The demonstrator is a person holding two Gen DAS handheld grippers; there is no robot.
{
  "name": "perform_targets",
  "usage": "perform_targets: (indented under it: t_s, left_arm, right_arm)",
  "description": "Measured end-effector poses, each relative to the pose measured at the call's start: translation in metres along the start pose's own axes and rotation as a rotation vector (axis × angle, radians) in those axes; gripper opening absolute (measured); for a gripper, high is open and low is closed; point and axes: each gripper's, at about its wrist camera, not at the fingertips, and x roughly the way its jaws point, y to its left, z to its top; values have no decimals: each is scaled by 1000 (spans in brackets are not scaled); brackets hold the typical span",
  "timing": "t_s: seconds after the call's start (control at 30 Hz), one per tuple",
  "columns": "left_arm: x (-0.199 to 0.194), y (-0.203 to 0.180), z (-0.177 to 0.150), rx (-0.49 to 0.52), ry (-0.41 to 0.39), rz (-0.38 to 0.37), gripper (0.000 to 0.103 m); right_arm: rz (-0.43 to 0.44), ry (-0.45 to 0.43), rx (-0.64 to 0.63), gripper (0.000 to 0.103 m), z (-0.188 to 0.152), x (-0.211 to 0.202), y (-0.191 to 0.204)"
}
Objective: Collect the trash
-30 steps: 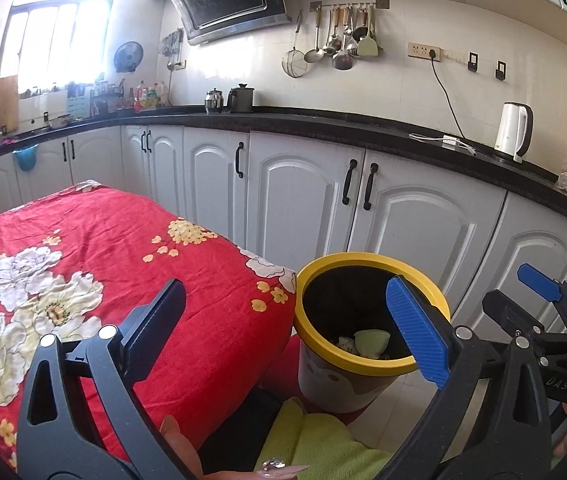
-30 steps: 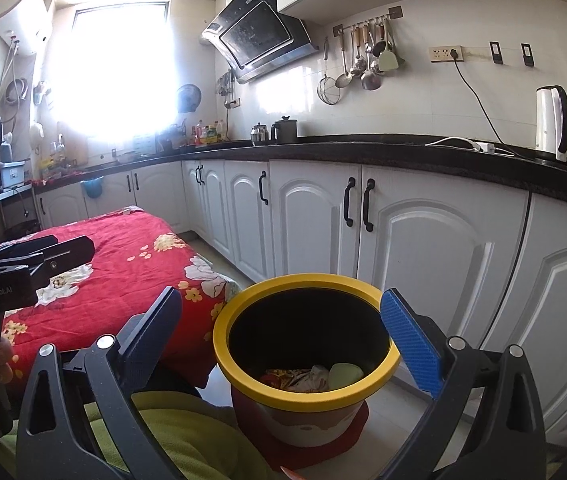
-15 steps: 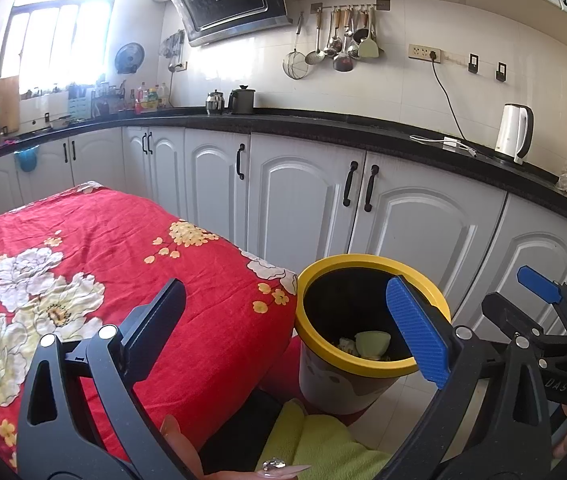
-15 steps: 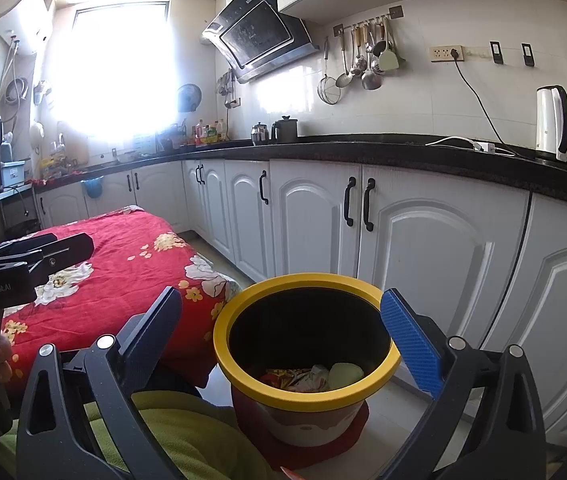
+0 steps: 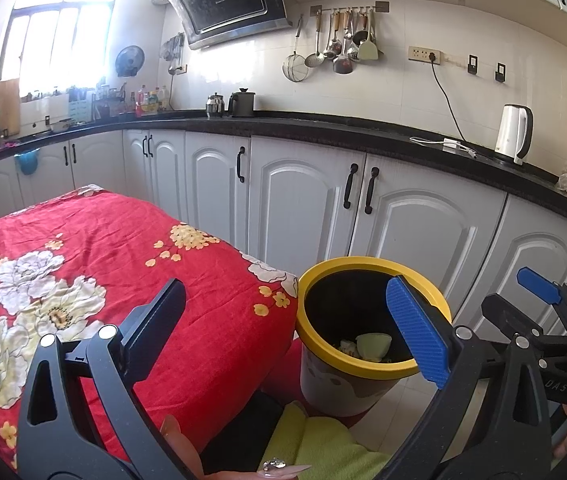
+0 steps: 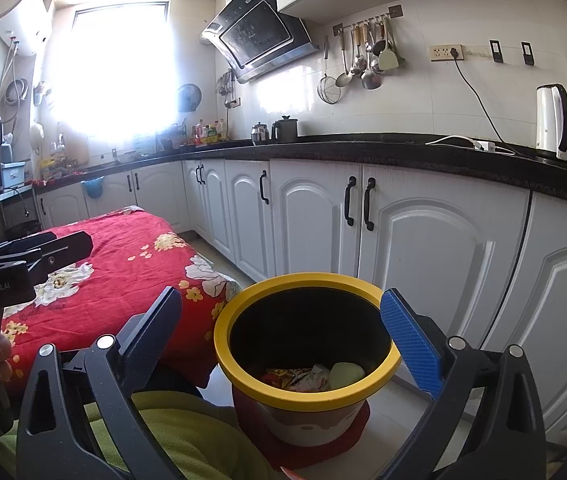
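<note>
A yellow-rimmed waste bin (image 5: pixel 375 368) (image 6: pixel 307 394) stands on the floor between the red-clothed table and the white cabinets. Inside it lie a pale green piece (image 5: pixel 373 343) (image 6: pixel 346 375) and crumpled wrappers (image 6: pixel 295 378). My left gripper (image 5: pixel 289 320) is open and empty, held above the table's corner and the bin. My right gripper (image 6: pixel 283 330) is open and empty too, hovering over the bin's mouth. The right gripper also shows at the right edge of the left wrist view (image 5: pixel 539 300), and the left gripper at the left edge of the right wrist view (image 6: pixel 39 252).
A table with a red flowered cloth (image 5: pixel 83 280) (image 6: pixel 123 264) fills the left. White cabinets (image 5: pixel 303 208) under a black counter (image 5: pixel 363 132) run behind the bin, with a white kettle (image 5: pixel 513 132). A lime-green garment (image 6: pixel 171 436) lies below the grippers.
</note>
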Motion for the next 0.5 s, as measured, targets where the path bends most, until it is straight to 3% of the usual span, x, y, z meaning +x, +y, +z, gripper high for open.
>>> perform_targets:
  t_s: [0.5]
  left_arm:
    - [4, 4, -1, -16, 24, -22, 92]
  right_arm:
    - [4, 6, -1, 97, -1, 2, 1]
